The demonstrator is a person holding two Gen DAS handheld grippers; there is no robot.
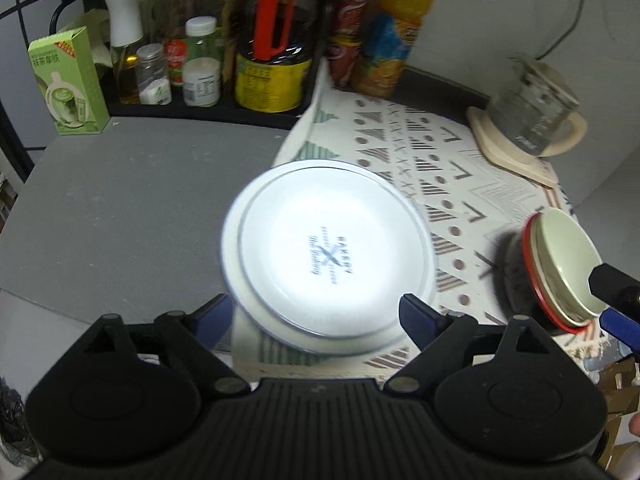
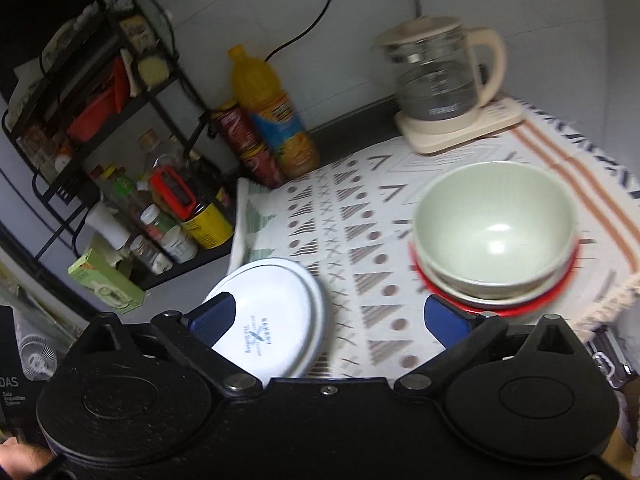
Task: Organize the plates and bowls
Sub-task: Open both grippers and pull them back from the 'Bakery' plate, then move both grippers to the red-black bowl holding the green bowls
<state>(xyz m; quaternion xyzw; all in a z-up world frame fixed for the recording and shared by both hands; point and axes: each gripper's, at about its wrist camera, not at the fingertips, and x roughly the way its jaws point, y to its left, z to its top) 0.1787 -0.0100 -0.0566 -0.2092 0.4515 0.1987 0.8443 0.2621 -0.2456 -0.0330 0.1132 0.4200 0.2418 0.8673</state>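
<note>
Hovering with both sets of jaws spread and nothing held, you've got your left gripper (image 1: pixel 316 312) over the stacked white plates (image 1: pixel 328 256), which straddle the edge of the patterned cloth (image 1: pixel 440 152) and the grey counter (image 1: pixel 120 200). Your right gripper (image 2: pixel 328 316) sits between those plates and the green bowls (image 2: pixel 496 228) nested in a red-rimmed dish (image 2: pixel 496 304). Risk, I think: bump the plate rim and the stack slides off the cloth edge, or the bowls tip toward the glass kettle (image 2: pixel 440 76). Frames are blurry though.
</note>
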